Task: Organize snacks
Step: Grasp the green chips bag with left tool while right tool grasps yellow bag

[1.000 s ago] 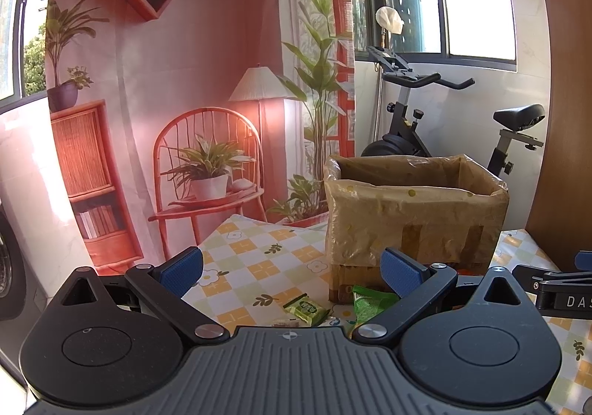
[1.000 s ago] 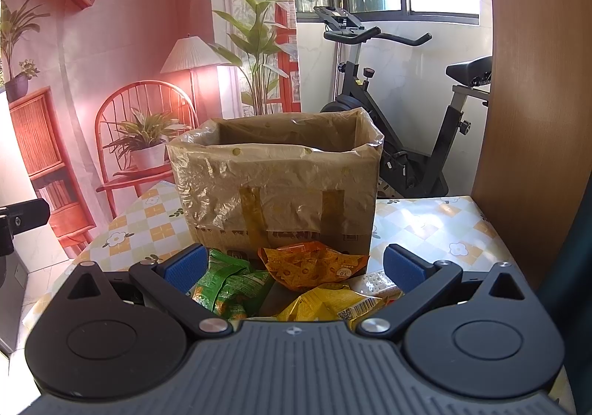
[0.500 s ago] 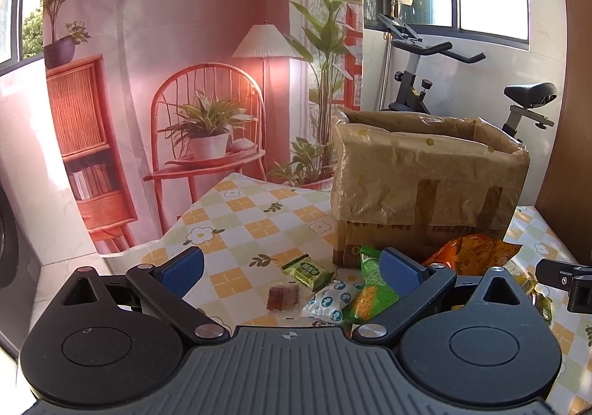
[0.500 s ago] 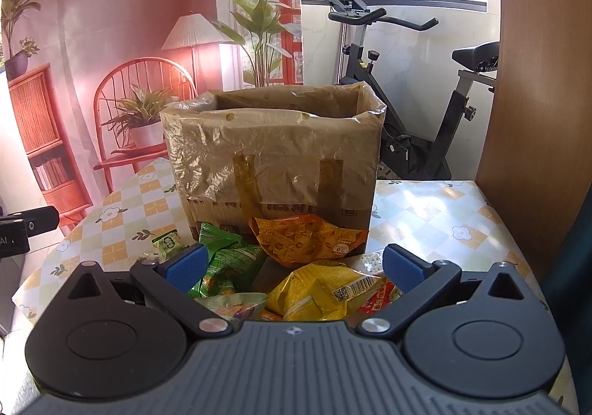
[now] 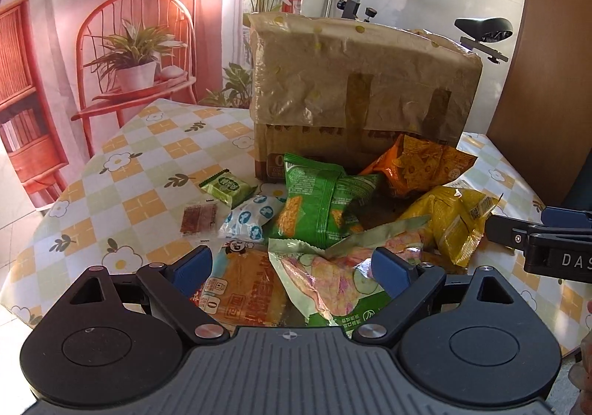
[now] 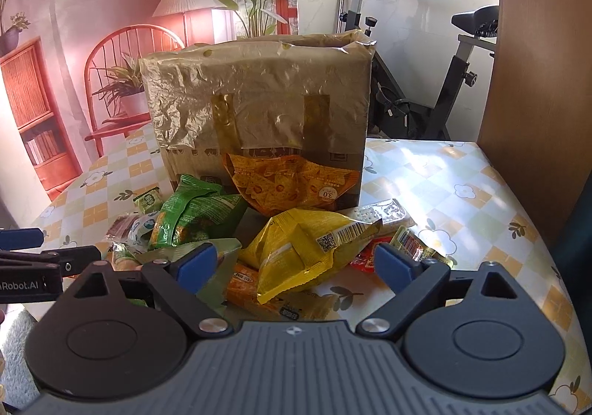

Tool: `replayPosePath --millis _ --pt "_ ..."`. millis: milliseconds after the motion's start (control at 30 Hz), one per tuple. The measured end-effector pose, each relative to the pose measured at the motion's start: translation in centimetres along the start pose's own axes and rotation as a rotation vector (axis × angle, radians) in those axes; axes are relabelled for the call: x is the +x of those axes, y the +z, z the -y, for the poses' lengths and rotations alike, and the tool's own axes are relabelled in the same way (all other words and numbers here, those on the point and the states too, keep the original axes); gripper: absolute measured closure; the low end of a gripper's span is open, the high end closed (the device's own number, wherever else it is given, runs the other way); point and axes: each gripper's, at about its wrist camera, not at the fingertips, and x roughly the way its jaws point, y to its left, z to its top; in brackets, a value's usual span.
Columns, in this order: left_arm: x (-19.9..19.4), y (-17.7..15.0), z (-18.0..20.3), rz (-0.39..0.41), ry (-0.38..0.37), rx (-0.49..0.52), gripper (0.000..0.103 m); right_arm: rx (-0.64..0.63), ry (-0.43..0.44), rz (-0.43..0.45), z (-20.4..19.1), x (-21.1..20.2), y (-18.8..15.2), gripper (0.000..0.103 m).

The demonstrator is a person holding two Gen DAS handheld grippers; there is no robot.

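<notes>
The right gripper [image 6: 296,263] hangs over a snack pile near the table's [image 6: 462,193] front edge, jaws wide and just closing a little, pads clear of the yellow bag [image 6: 307,248] between them. Behind the pile, mid-table, stands a plastic-lined box [image 6: 259,100] with an orange bag [image 6: 292,182] against its front and a green bag [image 6: 192,211] to the left. The left gripper's fingers [image 6: 22,239] show at the left edge.

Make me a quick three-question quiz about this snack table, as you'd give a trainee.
1. True or false: the plastic-lined cardboard box stands behind the snack pile.
2. Which packet leans against the box front? A) orange chip bag B) yellow crinkled bag C) small green square sachet
3. Fill in: both the left gripper and right gripper are ___, holding nothing.

Key: 1 true; 2 A; 3 open.
</notes>
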Motion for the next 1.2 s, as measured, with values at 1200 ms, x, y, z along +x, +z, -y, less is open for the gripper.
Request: replayPosePath --millis 1200 --pt "2.7 -1.3 3.5 -0.069 -0.034 0.044 0.029 0.066 0.035 -0.024 2.9 1.4 -1.5 0.009"
